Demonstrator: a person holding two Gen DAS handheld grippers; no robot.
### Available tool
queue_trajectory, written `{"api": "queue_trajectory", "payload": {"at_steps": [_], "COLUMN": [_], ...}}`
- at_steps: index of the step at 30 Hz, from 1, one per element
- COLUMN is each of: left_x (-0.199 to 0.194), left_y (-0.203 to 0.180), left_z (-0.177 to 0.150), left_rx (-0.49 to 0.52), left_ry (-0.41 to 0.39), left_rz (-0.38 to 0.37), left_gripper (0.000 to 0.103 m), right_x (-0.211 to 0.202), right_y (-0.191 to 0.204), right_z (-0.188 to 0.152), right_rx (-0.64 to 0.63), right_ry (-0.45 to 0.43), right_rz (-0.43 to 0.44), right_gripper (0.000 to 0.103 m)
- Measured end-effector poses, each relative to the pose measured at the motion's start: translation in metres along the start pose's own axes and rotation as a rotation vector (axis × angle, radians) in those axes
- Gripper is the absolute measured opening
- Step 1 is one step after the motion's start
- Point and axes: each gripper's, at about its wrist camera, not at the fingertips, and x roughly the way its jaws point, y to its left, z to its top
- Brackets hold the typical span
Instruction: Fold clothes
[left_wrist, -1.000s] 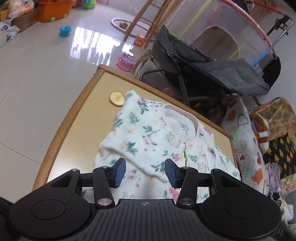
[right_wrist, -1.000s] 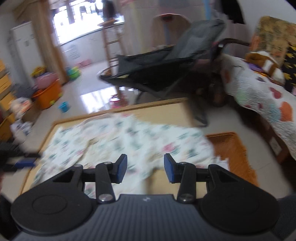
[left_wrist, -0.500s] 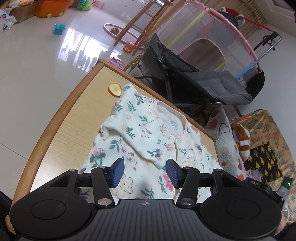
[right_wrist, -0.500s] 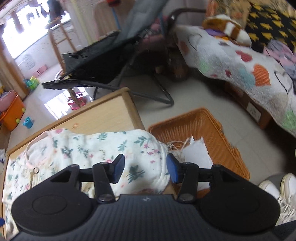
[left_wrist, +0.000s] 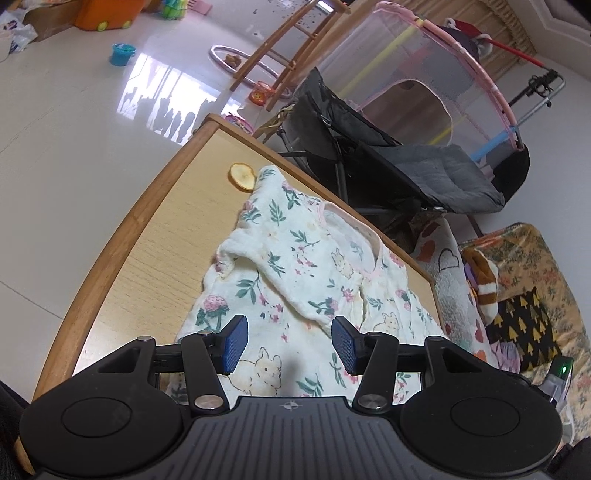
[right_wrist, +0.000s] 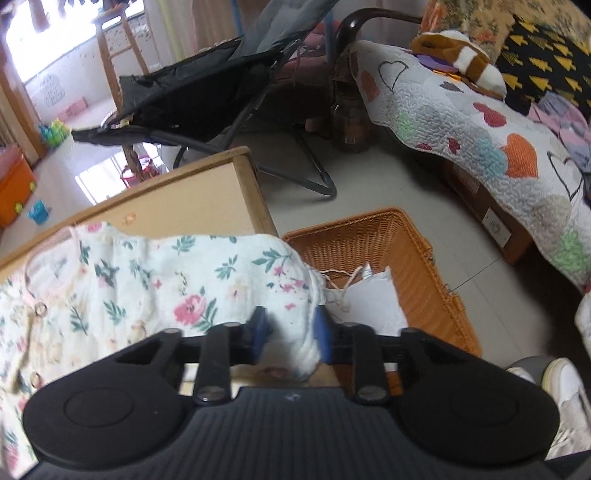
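Between the jaws of the right gripper (right_wrist: 290, 336), which are closing, sits the bunched right-hand end of the floral garment (right_wrist: 155, 291), where it overhangs the surface (right_wrist: 207, 199) edge; the pads look to be pressing the cloth. That hand is the nearer one to a grip. The left gripper (left_wrist: 288, 343) hovers with jaws open above the garment's near part, cloth below but none pinched. Its long axis runs left to right across the surface, collar toward the far edge. Just beside the overhang a wicker basket (right_wrist: 417, 280) stands on the floor. Farther off are a dark stroller (left_wrist: 406, 166) and a quilted bed (right_wrist: 480, 122).
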Motion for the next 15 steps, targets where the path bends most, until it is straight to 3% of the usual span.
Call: {"api": "queue_trajectory", "payload": {"at_steps": [10, 15], "left_x": [0.0, 0.001], "left_y": [0.009, 0.01], "left_z": [0.002, 0.002], "left_rx": [-0.042, -0.045], "left_ry": [-0.009, -0.008], "left_rz": [-0.001, -0.004], "left_gripper": [0.052, 0.052], "right_x": [-0.002, -0.013], "right_y": [0.005, 0.015], "right_z": [-0.001, 0.0], "right_rx": [-0.051, -0.105], "right_ry": [-0.017, -0.057], "right_rz": [-0.028, -0.014], "right_gripper": [0.008, 0.007]}}
